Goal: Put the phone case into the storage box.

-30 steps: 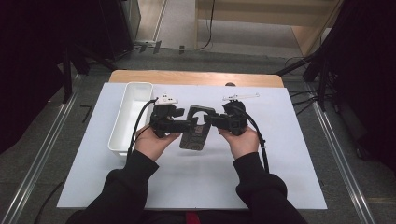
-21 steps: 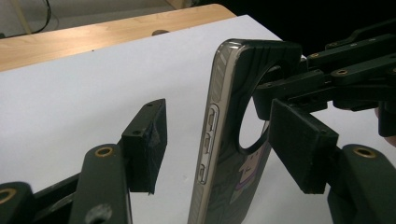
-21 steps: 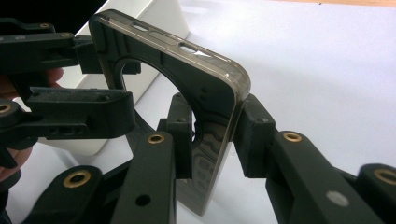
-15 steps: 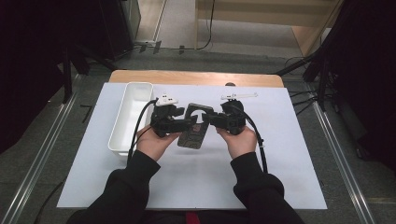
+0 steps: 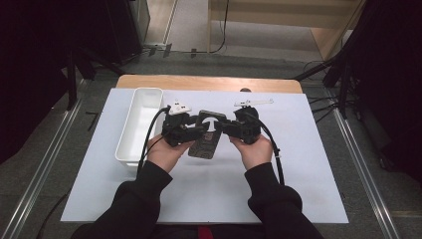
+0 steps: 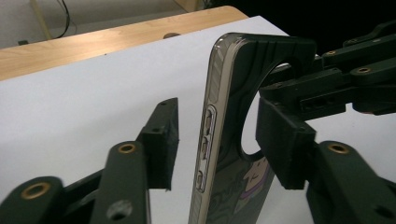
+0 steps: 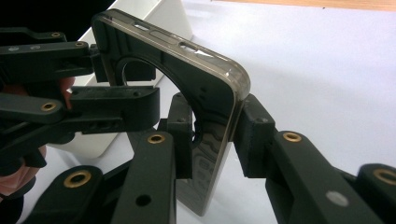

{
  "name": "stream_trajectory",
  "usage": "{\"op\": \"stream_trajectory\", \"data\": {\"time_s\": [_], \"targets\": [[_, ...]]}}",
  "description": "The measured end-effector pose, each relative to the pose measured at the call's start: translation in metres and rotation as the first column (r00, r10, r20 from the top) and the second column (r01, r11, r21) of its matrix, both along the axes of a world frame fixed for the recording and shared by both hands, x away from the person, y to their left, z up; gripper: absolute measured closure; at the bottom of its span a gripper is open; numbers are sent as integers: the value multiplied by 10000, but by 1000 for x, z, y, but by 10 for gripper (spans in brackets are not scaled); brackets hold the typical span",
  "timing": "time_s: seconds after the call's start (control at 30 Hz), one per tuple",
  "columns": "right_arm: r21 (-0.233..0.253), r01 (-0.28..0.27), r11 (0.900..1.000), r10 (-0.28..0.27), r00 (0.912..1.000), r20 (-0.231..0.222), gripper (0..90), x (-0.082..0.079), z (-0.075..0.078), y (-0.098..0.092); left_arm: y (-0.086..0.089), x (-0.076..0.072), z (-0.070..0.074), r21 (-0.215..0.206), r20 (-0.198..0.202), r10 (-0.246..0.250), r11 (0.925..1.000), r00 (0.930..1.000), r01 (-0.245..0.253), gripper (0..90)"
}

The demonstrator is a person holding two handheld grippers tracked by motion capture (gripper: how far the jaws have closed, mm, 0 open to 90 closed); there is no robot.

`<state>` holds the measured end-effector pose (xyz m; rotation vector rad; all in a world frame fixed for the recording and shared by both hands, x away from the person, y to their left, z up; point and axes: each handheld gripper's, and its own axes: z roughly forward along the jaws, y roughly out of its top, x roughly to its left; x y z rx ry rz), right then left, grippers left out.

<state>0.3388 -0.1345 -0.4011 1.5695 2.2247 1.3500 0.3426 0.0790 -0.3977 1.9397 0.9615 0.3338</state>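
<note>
Black phone case [image 5: 206, 142]: one; claws: two.

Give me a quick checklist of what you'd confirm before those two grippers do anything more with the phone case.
1. Right gripper clamped on the phone case: ok, both pads press its edges.
2. Left gripper closed on the case: not ok, one pad sits apart from the side with the button cutouts.
3. Case lifted off the white sheet: cannot tell; it stands on edge, lower end hidden.
4. Grippers clear of each other: cannot tell, their jaws crowd the round opening.
5. White tray free to receive it: ok, nothing lies in the part that shows.
</note>
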Motion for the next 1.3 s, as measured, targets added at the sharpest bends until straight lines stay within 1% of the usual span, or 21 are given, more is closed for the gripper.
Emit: {"op": "stream_trajectory", "data": {"time_s": [0.1,0.13,0.3,0.37,0.43,0.47,0.5,0.53,0.57,0.6,0.73,0.83,0.9,0.97,1.1,1.3], "targets": [[-53,-18,10000,18,10000,20,693,0,0,1,0,0,0,-13,58,126,9999,9999,-126,515],[-50,-17,10000,17,10000,13,694,0,0,1,0,0,1,-31,86,146,9999,9999,-146,538],[-90,-23,10000,23,10000,-12,693,0,1,3,1,-1,2,4,94,156,9999,9998,-156,550],[-115,-21,9999,21,10000,-25,693,0,0,3,1,-2,2,9,140,216,9998,9997,-217,574],[-115,-11,9999,11,10000,-32,694,0,0,3,1,-2,3,-7,132,219,9998,9997,-219,576],[-119,-6,9999,6,10000,-30,694,0,0,3,1,-2,3,24,143,252,9997,9996,-252,597],[-118,-14,9999,14,10000,-21,694,0,1,3,1,-2,3,14,104,246,9997,9996,-246,598],[-123,-11,9999,11,10000,-21,694,0,1,3,1,-2,3,36,54,231,9997,9997,-232,599],[-134,-3,9999,2,10000,-17,694,0,1,3,1,-2,2,82,76,249,9997,9997,-250,603],[-136,6,9999,-6,10000,-36,694,-1,1,3,1,-2,2,121,99,256,9996,9996,-257,627],[-129,15,9999,-16,10000,-34,693,-1,1,3,-1,-3,2,213,208,288,9993,9994,-292,647],[-136,17,9999,-17,10000,-21,693,-1,1,4,-1,-3,3,304,212,286,9991,9994,-292,673],[-127,10,9999,-10,10000,-28,693,-1,1,4,-1,-3,3,328,202,295,9990,9994,-301,680],[-107,25,9999,-25,10000,-24,693,-1,0,5,-1,-4,3,367,293,312,9988,9991,-323,687],[-81,44,10000,-45,10000,-61,693,-1,0,6,-2,-4,3,559,300,364,9977,9989,-380,704],[-59,74,10000,-74,9999,-95,692,0,0,6,-1,-3,3,478,250,316,9983,9992,-328,717]]}}
